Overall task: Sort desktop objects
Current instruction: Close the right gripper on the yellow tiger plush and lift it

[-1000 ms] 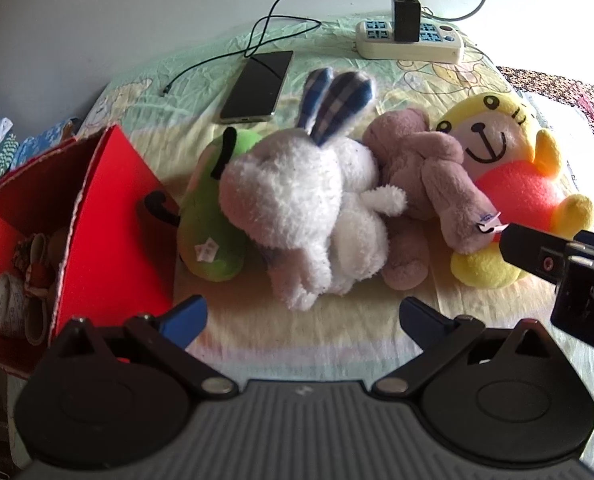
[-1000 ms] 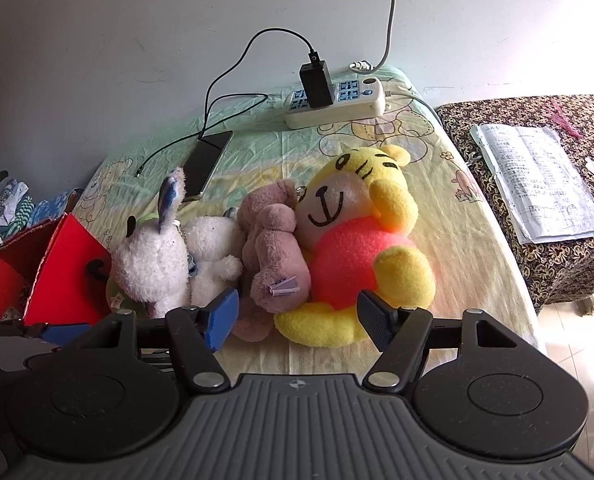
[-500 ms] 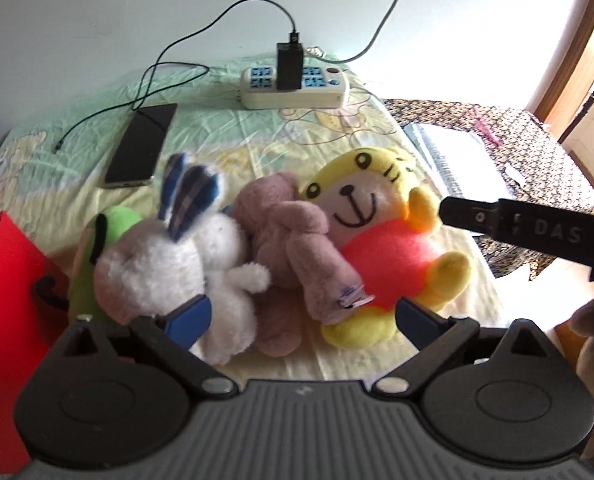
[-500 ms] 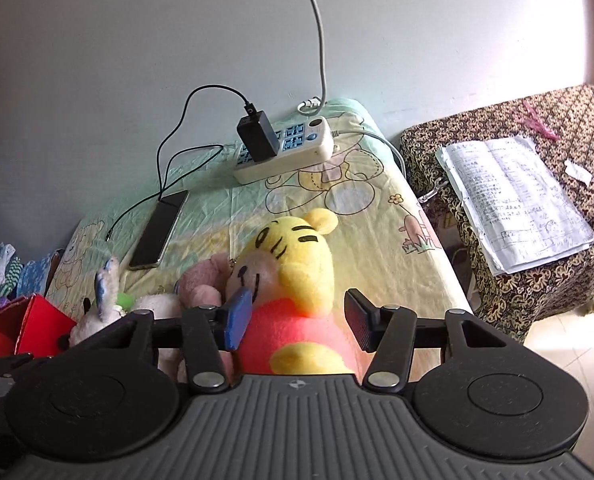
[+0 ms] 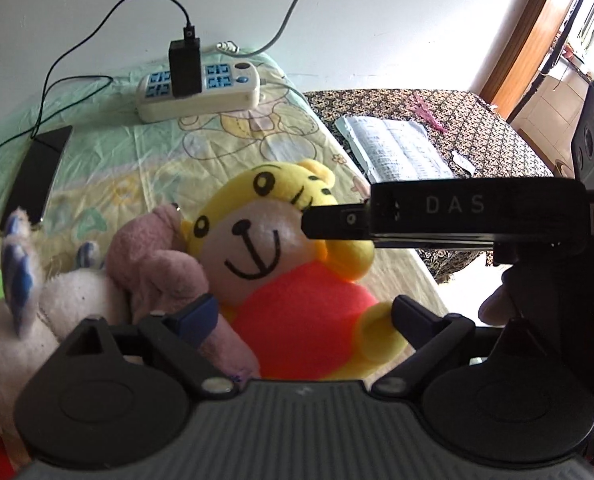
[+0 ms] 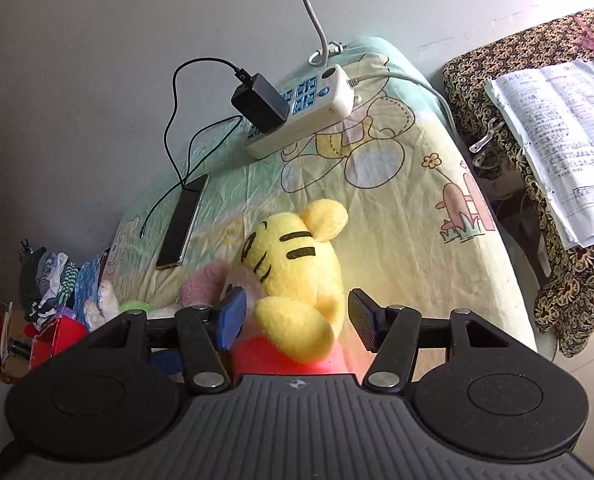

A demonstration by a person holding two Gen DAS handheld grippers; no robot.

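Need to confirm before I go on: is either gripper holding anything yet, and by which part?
Nothing is held. The right gripper is open, its jaws on either side of the yellow bear's arm but not closed. The left gripper is open too.

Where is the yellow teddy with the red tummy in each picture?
Left wrist view: the yellow teddy lies facing the camera at centre, partly covered by the right gripper's black body.
Right wrist view: the yellow teddy is at lower centre, seen from above its head, between the open fingers of the right gripper.
Shared landmark: the white power strip near the wall.
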